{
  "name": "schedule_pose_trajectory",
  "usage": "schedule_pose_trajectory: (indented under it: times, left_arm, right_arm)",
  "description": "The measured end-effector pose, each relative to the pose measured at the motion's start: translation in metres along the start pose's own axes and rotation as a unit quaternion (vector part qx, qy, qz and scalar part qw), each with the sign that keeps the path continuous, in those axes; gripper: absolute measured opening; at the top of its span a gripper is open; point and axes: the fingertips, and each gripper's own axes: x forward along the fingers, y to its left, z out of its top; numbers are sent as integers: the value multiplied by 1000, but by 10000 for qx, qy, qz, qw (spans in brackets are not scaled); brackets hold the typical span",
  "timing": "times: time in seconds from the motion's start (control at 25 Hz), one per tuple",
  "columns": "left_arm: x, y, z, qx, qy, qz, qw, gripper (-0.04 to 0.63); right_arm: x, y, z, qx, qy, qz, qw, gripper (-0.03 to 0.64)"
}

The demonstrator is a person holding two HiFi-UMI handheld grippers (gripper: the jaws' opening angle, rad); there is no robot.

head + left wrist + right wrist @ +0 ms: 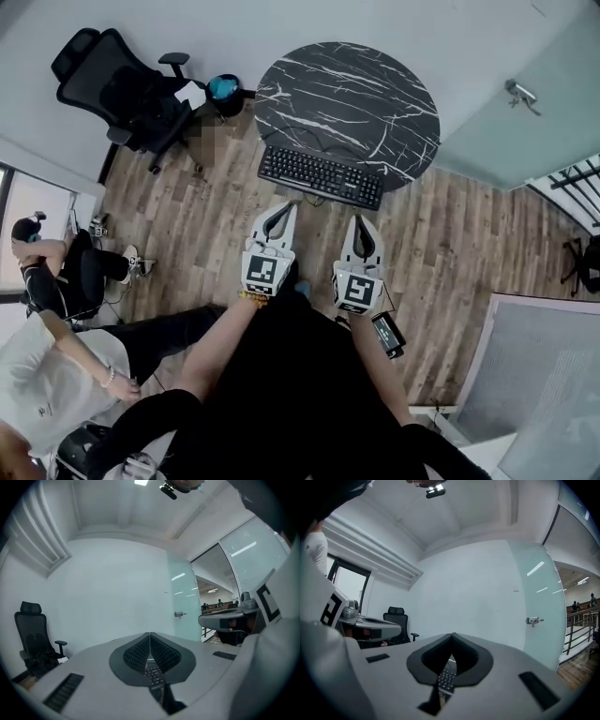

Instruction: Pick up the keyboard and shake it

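Note:
A black keyboard (321, 175) lies on the near edge of a round black marble table (356, 89). My left gripper (290, 206) and right gripper (360, 221) hover side by side over the wood floor, short of the keyboard and apart from it. Both point towards it and are shut with nothing between the pads. In the left gripper view the jaw tips of the left gripper (150, 633) meet, and a strip of keyboard (153, 674) shows below them. The right gripper (452, 634) likewise has its tips together, with keys of the keyboard (446, 680) below.
A black office chair (117, 89) stands at the far left by the wall, with a blue object (223, 87) beside the table. A person (56, 272) sits at the left. A frosted glass door (539, 616) and a railing (577, 187) are on the right.

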Motion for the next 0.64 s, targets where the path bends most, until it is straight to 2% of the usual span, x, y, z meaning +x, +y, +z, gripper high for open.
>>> schedule_pose_trajectory:
  times: [0.48,0.64]
  left_arm:
    - [-12,-14,0,261,224,-42,9994,17]
    - [-12,-27,-2,341,285,-91,9990,17]
  right_arm:
    - [-14,5,3,224,-101,64,9997,29]
    - [-20,2,6,69,-116,47,9999,29]
